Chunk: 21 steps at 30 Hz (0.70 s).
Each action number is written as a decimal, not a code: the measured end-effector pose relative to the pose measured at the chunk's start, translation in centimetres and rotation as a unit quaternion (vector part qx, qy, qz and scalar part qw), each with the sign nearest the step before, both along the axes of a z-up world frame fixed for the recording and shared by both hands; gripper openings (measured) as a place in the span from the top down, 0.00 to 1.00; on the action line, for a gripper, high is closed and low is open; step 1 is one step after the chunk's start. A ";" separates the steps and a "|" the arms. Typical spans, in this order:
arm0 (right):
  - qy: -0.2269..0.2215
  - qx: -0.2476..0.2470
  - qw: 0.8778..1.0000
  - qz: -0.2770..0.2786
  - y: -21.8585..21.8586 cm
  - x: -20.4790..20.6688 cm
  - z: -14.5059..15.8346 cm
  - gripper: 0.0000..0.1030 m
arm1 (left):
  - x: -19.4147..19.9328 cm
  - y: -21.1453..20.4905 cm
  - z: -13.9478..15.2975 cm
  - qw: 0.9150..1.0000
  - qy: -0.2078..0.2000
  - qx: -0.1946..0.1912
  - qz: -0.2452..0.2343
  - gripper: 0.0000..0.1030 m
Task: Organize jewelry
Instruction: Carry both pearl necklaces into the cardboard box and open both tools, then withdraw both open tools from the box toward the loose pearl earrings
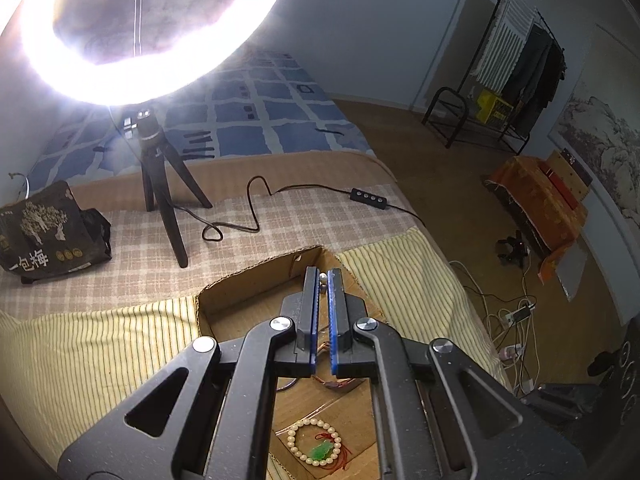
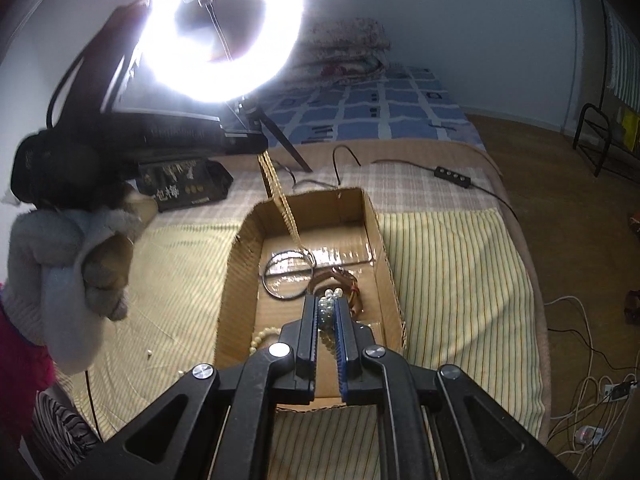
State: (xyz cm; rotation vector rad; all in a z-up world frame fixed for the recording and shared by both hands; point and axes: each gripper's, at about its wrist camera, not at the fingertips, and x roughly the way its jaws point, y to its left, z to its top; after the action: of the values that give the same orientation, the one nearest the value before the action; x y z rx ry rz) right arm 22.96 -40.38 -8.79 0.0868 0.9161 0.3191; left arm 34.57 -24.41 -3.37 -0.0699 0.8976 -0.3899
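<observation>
Bed (image 2: 460,264): lying under striped yellow and checked covers, carrying everything below.
Ring light (image 1: 160,32): glaring on a small tripod at the far side of the covers.
Box (image 2: 236,280): cardboard, sitting open on the striped cover, holding the jewelry.
Left gripper (image 1: 323,280): hovering over the box, pinching a gold chain (image 2: 280,200) whose lower end is trailing down to the box floor.
Right gripper (image 2: 327,300): clamping a string of pale glass beads (image 2: 326,308) above the box interior.
Bangle (image 2: 288,276): dark ring lying flat on the box floor.
Pearl bracelet (image 1: 316,442): resting in the box, encircling a green pendant (image 1: 322,451).
</observation>
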 end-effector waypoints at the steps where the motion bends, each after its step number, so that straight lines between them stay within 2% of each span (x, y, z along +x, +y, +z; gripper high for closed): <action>1: 0.002 -0.001 1.000 0.000 0.1 0.1 -0.3 0.95 | 0.1 0.0 -0.2 1.000 0.002 0.002 0.000 0.99; 8: 0.017 -0.009 1.000 0.002 0.3 0.5 -1.6 0.95 | 0.2 -0.1 -1.1 1.000 0.011 0.008 0.001 0.99; 10: 0.015 -0.010 1.000 0.006 0.5 0.4 -1.6 0.92 | 0.2 -0.1 -1.1 1.000 0.012 0.008 0.001 0.99; 11: 0.012 -0.012 1.000 0.006 0.6 0.3 -1.5 0.85 | 0.2 -0.1 -1.0 1.000 0.013 0.009 0.001 0.99; 12: 0.009 -0.015 1.000 0.007 0.8 0.2 -1.4 0.71 | 0.2 -0.2 -1.0 1.000 0.013 0.010 0.001 0.98; 14: 0.000 -0.021 1.000 0.007 1.1 0.1 -1.1 0.61 | 0.1 -0.2 -1.0 1.000 0.015 0.013 0.000 0.98; 15: -0.003 -0.025 1.000 0.007 1.2 0.0 -1.0 0.54 | 0.0 -0.2 -1.0 1.000 0.016 0.016 -0.002 0.92; 16: -0.006 -0.028 1.000 0.008 1.4 -0.1 -0.9 0.50 | -0.1 -0.2 -1.0 1.000 0.016 0.017 -0.002 0.75; 17: -0.009 -0.030 0.999 0.008 1.5 -0.2 -0.8 0.38 | -0.3 -0.1 -0.9 1.000 0.013 0.017 -0.001 0.64; 18: -0.014 -0.033 0.999 0.008 1.6 -0.4 -0.7 0.30 | -0.5 0.0 -0.7 1.000 0.005 0.016 0.003 0.50; 21: -0.022 -0.038 0.999 0.008 1.7 -0.7 -0.4 0.24 | -0.9 0.2 -0.3 1.000 -0.006 0.017 0.006 0.47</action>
State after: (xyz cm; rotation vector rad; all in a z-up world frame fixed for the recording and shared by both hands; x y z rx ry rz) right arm 22.26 -38.64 -9.20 0.0030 0.8840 0.3003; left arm 33.65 -24.18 -3.66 -0.0426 0.8917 -0.3638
